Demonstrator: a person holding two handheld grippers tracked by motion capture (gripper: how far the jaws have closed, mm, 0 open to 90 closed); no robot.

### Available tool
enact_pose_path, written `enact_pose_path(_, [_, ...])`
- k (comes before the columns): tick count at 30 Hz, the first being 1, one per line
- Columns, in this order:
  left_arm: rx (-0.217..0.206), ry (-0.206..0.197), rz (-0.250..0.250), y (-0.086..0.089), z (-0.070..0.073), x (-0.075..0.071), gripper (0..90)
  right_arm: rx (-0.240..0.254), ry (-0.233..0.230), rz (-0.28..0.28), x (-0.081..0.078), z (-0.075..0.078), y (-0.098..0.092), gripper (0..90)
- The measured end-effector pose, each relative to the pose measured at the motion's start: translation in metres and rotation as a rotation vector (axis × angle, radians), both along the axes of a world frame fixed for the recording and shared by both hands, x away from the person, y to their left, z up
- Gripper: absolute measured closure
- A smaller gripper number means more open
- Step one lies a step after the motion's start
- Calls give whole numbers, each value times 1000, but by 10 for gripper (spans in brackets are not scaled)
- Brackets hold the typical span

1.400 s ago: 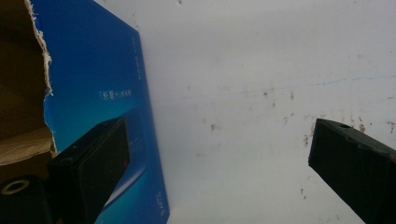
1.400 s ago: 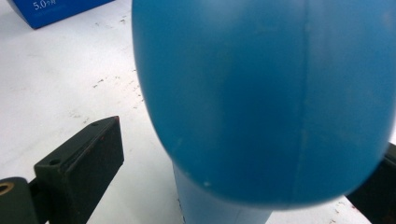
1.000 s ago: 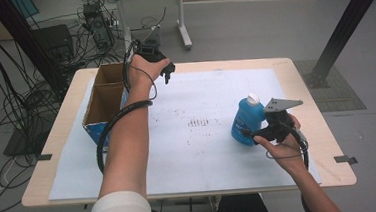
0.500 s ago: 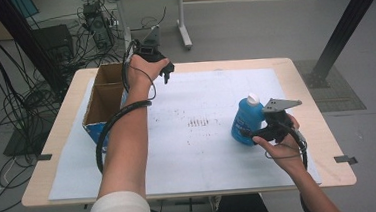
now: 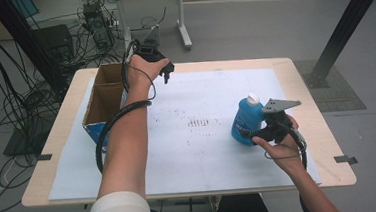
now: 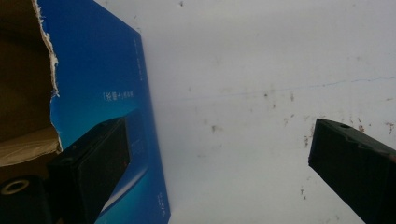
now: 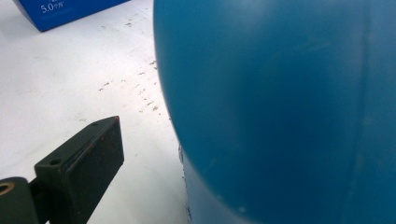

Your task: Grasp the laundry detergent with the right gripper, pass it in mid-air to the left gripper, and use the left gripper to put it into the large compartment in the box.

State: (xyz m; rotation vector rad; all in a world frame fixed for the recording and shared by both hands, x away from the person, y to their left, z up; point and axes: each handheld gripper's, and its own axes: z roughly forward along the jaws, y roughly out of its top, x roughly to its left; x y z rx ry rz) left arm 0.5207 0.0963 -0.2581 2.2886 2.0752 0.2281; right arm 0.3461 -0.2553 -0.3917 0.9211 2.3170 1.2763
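Observation:
A blue bottle [image 5: 243, 118] with a white cap stands upright on the right part of the white sheet [image 5: 204, 150]. My right gripper [image 5: 254, 130] is at the bottle's near right side, open. In the right gripper view the blue bottle [image 7: 280, 107] looms very close, and one black finger [image 7: 84, 163] stands a little apart from its left flank; the other is hidden behind it. My left gripper [image 5: 166, 75] hovers open by the far right corner of the cardboard box [image 5: 101, 99]. In the left gripper view its jaws stand wide apart, with the box's blue side [image 6: 102, 93] at the left.
The box is open-topped, brown inside and blue outside, and stands at the table's left. The wooden table edge [image 5: 323, 126] lies just right of the right hand. Cables and another table's legs are on the floor beyond.
My right gripper has edged left, closer against the bottle. The bottle, the box and the left gripper stay where they were.

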Motion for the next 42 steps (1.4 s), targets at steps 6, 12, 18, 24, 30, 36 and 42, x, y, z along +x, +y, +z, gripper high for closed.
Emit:
enact_pose_path(6, [2, 1, 0, -1, 0, 0, 60, 2, -1, 2, 0, 0, 0, 23])
enact_pose_path(12, [0, -4, -3, -2, 1, 0, 60, -1, 1, 1, 0, -1, 0, 23])
enact_pose_path(18, [2, -3, -4, -2, 1, 0, 60, 5, -1, 1, 0, 0, 0, 23])
enact_pose_path(24, [2, -2, -4, -2, 2, 0, 60, 4, 1, -1, -1, -2, 0, 23])
enact_pose_path(30, [2, -2, -5, -3, 1, 0, 60, 6, -1, -2, 0, -1, -1, 25])
enact_pose_path(36, [2, -4, -6, -2, 2, 0, 60, 8, -1, -2, 0, -2, 0, 30])
enact_pose_path(42, [3, -3, -6, -2, 1, 0, 60, 14, 0, -8, 0, -3, 0, 41])
